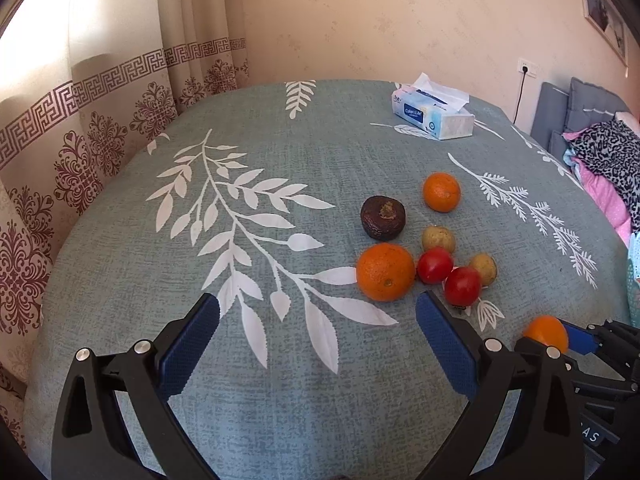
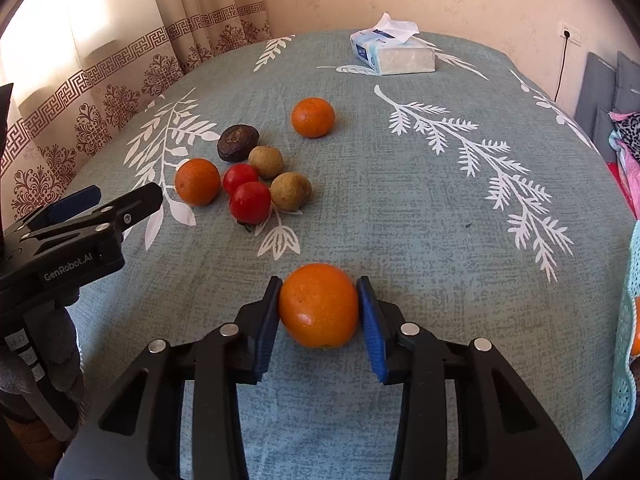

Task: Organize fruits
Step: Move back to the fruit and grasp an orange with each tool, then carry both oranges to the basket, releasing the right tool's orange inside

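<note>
We log the right gripper (image 2: 318,312) with its blue pads pressed against both sides of an orange (image 2: 319,305); the fruit sits between the fingers, and whether it rests on the tablecloth (image 2: 440,208) or is lifted we cannot tell. The left wrist view shows the same orange (image 1: 546,333) partly hidden behind a finger of the left gripper.

The left gripper (image 1: 318,320) has its fingers spread wide with nothing between them, only cloth.

Landmark: the large orange (image 1: 385,271) in the fruit cluster. Just beside it, on the side away from the curtain (image 1: 80,120), lie two red tomatoes (image 1: 435,265) (image 1: 463,286), touching one another. Beyond those we note two tan round fruits (image 1: 439,239) (image 1: 484,268). A dark brown wrinkled fruit (image 1: 383,217) lies near the large orange, toward the wall. A smaller orange (image 1: 441,191) lies farther that way, apart from the cluster. A tissue pack (image 1: 434,114) stands well apart, at the table's far edge.
</note>
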Available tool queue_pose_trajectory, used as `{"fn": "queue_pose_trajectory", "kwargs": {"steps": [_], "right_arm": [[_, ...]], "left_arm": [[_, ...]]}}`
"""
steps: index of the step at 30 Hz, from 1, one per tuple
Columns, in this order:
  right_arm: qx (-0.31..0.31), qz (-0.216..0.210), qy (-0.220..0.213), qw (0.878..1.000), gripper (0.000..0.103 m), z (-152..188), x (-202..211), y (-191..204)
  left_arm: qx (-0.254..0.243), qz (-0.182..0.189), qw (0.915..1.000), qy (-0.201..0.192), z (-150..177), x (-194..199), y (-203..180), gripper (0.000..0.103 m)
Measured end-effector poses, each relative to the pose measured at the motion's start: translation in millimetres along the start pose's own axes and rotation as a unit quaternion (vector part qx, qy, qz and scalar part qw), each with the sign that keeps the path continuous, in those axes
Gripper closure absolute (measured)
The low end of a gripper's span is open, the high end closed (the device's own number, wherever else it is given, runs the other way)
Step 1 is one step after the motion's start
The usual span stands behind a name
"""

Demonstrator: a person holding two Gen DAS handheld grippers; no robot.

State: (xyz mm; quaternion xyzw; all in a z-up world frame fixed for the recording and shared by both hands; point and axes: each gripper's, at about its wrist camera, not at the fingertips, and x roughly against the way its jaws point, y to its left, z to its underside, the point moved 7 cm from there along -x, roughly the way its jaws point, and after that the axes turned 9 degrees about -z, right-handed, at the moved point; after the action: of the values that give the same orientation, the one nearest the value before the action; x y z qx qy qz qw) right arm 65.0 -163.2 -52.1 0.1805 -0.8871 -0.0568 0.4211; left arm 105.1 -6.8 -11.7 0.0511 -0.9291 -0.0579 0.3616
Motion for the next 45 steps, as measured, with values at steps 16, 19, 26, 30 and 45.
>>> {"fn": "queue_pose_trajectory", "kwargs": {"steps": [16, 19, 26, 30, 45], "right_arm": [[-0.022, -0.01, -0.025, 0.999, 0.065, -2.5, 20.7, -9.3], [-0.023, -0.012, -0.031, 0.999, 0.065, -4.0, 24.0, -8.9], [-0.021, -0.007, -0.051, 0.998, 0.065, -6.9, 37.3, -8.0], [-0.03, -0.001, -0.065, 0.997, 0.065, -8.4, 49.0, -15.1], [-0.095, 0.098, -0.132, 0.982, 0.065, 2.9, 121.5, -90.4]], "left_arm": [[-0.018, 0.053, 0.9973, 0.047, -4.5, -40.1, -32.3, 0.034], [-0.004, 0.074, 0.9958, 0.054, -3.7, -42.8, -31.0, 0.044], [-0.003, 0.102, 0.9938, 0.044, -3.0, -33.8, -36.3, 0.064], [-0.004, 0.103, 0.994, 0.035, -2.4, -25.9, -37.2, 0.064], [-0.02, 0.128, 0.9915, 0.016, -1.0, 6.6, -63.6, 0.064]]}}
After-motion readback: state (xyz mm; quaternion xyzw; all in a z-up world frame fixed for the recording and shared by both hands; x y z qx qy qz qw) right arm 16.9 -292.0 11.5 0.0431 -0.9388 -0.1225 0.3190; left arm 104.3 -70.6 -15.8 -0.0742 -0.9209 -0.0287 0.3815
